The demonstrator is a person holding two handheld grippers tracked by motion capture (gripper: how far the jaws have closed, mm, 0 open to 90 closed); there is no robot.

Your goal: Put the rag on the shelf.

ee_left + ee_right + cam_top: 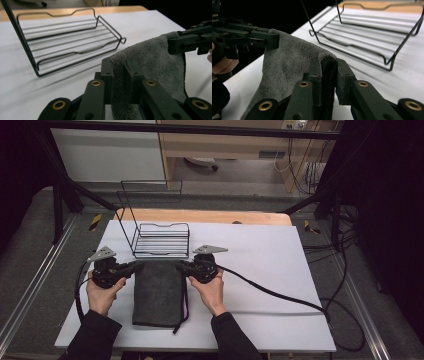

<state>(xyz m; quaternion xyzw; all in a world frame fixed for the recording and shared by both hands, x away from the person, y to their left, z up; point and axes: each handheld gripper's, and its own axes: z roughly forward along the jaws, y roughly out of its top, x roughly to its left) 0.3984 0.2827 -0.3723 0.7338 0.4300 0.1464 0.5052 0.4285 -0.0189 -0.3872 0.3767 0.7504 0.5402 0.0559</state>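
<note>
My left tool [134, 267] and right tool [181, 266] each pinch a far corner of the soft, light, floppy dark grey folded towel [159, 295], which sags between them.

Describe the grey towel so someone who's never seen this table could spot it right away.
Start at the white table and find the black wire rack near its far edge. Just in front of it lies the towel, its far corners pinched by the left gripper and right gripper. It is the one soft, dark grey, folded thing there.

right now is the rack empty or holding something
Empty: the wire rack has bare bars, and the grey towel lies in front of it.
</note>
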